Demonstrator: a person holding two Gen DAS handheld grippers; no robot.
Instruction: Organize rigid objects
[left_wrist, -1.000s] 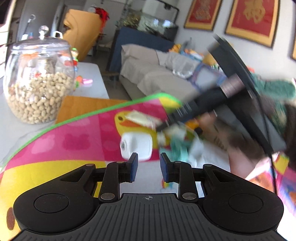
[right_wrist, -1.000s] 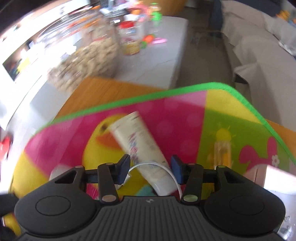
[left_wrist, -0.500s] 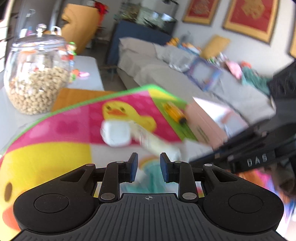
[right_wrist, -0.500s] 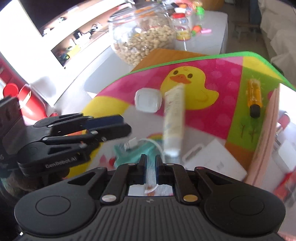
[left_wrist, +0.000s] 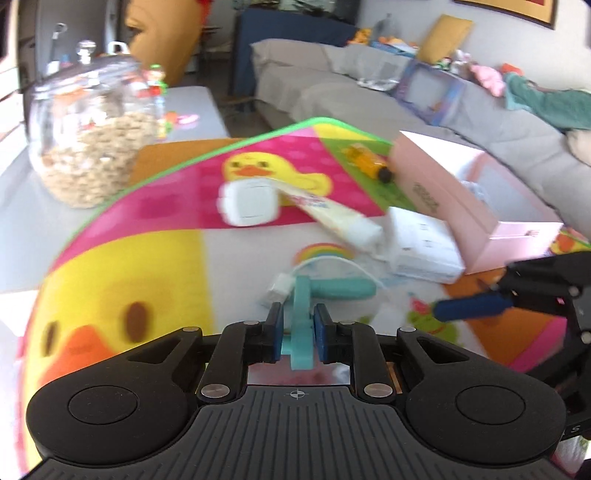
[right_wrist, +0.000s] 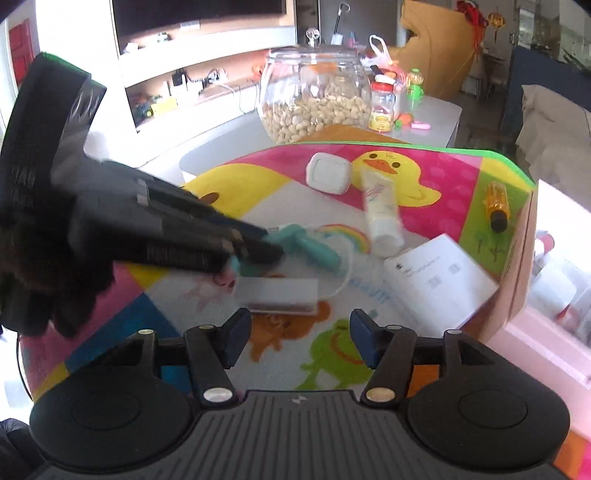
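On the colourful duck mat (left_wrist: 122, 266) lie a teal T-shaped tool (left_wrist: 334, 288), a white cable (left_wrist: 321, 263), a white cream tube (left_wrist: 332, 214), a white square case (left_wrist: 251, 205), a white booklet (left_wrist: 421, 243) and an orange tube (left_wrist: 369, 162). My left gripper (left_wrist: 298, 334) is shut on the teal tool's (right_wrist: 306, 247) stem. My right gripper (right_wrist: 300, 341) is open and empty, above a clear flat box (right_wrist: 277, 295). The pink open box (left_wrist: 454, 195) stands at the mat's right.
A glass jar of nuts (right_wrist: 314, 99) and small bottles (right_wrist: 382, 107) stand on the grey table (right_wrist: 436, 114) beyond the mat. A grey sofa (left_wrist: 369, 96) is behind in the left wrist view. A TV shelf (right_wrist: 207, 44) is at the far left.
My left gripper has come down and closed on the teal tool. My right gripper has opened, let go of the white cable and drawn back.
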